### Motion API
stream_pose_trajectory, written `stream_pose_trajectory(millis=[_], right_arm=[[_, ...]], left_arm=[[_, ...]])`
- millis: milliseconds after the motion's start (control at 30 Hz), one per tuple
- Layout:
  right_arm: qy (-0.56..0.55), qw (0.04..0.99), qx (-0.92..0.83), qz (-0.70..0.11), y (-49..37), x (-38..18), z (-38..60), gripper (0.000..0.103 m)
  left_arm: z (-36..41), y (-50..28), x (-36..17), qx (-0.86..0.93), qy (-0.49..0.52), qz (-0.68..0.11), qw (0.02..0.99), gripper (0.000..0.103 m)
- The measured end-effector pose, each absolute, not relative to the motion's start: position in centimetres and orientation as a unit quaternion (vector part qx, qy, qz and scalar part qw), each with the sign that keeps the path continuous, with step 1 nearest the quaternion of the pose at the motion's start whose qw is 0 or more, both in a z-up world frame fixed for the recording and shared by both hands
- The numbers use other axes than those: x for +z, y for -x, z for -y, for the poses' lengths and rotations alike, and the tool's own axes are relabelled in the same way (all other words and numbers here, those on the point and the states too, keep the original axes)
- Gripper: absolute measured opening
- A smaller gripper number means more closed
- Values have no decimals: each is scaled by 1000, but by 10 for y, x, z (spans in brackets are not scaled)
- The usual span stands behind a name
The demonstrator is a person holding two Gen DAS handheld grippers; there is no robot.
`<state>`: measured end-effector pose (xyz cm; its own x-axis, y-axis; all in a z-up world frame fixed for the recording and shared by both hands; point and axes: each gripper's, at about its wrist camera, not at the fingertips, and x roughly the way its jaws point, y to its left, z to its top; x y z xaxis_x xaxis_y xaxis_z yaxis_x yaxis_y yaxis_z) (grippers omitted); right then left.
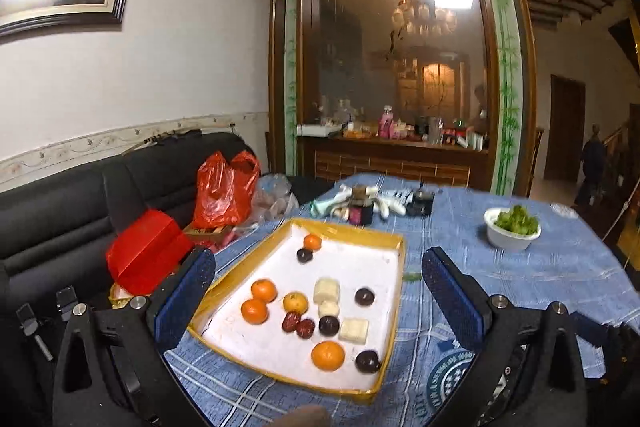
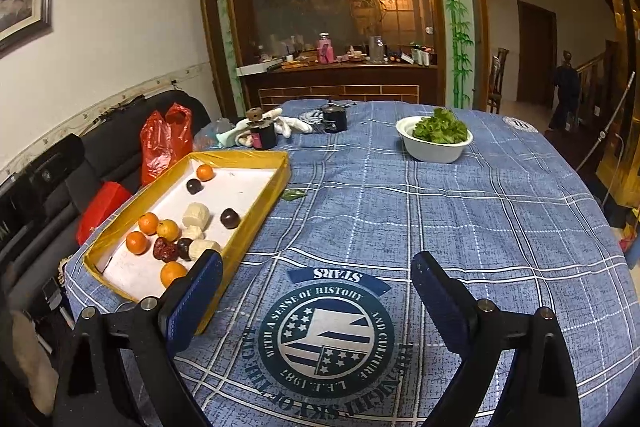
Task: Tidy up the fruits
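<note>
Blue tablecloth (image 2: pixel 400 211), fruit tray (image 1: pixel 396 307) between left claw (image 1: pixel 316 303) jaws

A tray (image 1: pixel 394 247) lies on the counter (image 2: pixel 400 211) at its left side, next to a sofa (image 1: pixel 48 211) that runs along the wall. In the tray the fruit is scattered: a tangerine (image 1: pixel 312 241) and a plum (image 1: pixel 304 255) sit at the far end, three tangerines (image 1: pixel 264 290) cluster at the left, two dates (image 1: pixel 298 325) lie just before them, and cut banana pieces (image 1: pixel 326 290) sit in the middle — another tangerine (image 1: pixel 328 355) and plum (image 1: pixel 367 361) lie at the near end. A bowl of greens (image 2: pixel 436 137) stands well right of the tray. Gloves (image 2: pixel 280 123) and small jars (image 2: pixel 335 119) lie behind the tray at the far edge. Bags (image 1: pixel 224 191) rest on the sofa.
</note>
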<state>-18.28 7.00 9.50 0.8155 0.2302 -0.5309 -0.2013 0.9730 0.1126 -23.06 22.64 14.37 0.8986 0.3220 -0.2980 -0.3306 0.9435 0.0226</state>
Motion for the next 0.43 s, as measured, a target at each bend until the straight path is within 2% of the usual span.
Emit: stream_pose_trajectory(millis=[200, 433], right_arm=[[-8, 949, 130, -286, 183, 92, -81, 101], [8, 945, 142, -294, 177, 92, -83, 101]], left_arm=[[-230, 205, 132, 90, 49, -244, 964, 103], [-216, 196, 137, 86, 30, -251, 964, 103]])
